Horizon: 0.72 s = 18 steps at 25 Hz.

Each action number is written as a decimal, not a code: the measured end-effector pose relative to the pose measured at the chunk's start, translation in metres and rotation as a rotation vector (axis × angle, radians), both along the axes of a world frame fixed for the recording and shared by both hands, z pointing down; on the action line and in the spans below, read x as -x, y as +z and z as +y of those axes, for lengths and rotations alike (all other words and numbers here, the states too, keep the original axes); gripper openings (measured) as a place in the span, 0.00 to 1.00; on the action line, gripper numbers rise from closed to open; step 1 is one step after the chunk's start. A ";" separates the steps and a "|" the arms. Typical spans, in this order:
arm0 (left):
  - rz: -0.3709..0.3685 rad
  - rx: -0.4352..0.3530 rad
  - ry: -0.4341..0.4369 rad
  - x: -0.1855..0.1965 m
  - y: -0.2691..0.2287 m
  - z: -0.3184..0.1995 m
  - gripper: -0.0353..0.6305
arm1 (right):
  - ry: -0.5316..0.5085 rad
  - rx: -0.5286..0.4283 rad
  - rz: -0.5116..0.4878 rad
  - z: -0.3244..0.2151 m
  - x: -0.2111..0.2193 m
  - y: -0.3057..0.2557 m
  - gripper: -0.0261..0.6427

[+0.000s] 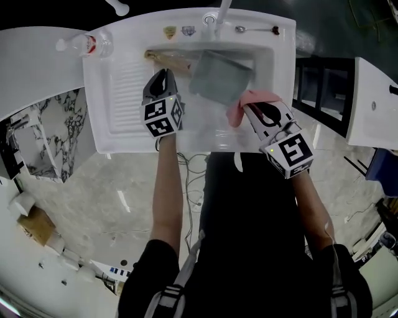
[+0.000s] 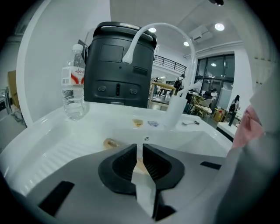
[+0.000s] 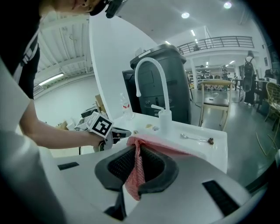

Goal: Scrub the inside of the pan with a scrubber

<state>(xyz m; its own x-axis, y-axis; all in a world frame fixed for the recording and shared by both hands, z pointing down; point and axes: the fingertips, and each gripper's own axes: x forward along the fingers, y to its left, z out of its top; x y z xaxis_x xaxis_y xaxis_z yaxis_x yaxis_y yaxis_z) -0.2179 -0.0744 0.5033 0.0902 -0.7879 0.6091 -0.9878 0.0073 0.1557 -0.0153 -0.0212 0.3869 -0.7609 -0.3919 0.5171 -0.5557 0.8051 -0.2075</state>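
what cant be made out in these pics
- Inside of the pan: in the head view it is blurred, and its near corner is covered by the scrubber in the right gripper. Clean or dirty, can't tell. In both gripper views the gripper bodies hide the pan.
- What the tan object in the sink is: head view, blurred, partly behind the pan.
- The two small items beside the faucet: too small to identify.

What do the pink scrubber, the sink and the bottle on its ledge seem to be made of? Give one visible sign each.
Scrubber: soft, synthetic-looking mesh, matt; the open weave shows and it hangs limp.
Sink: probably glazed ceramic; white and glossy with reflections.
Bottle: likely clear plastic; the background shows through it.
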 end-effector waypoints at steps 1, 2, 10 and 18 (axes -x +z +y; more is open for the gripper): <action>-0.017 0.004 0.003 0.005 0.004 -0.004 0.10 | -0.004 0.005 0.004 -0.002 0.002 0.006 0.10; -0.034 0.005 0.010 0.009 0.008 -0.008 0.10 | -0.006 0.010 0.008 -0.004 0.003 0.012 0.10; -0.131 0.032 0.099 0.031 0.031 -0.036 0.26 | -0.032 0.027 0.042 -0.013 0.015 0.047 0.10; -0.187 0.095 0.152 0.042 0.054 -0.053 0.30 | -0.006 0.066 0.099 -0.023 0.017 0.084 0.10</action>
<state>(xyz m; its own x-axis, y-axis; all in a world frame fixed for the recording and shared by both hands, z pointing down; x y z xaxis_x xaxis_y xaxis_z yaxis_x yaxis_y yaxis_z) -0.2600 -0.1276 0.5570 0.0821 -0.7127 0.6967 -0.9902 -0.1379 -0.0244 -0.0326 -0.0437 0.4714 -0.7072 -0.3505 0.6141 -0.5715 0.7947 -0.2046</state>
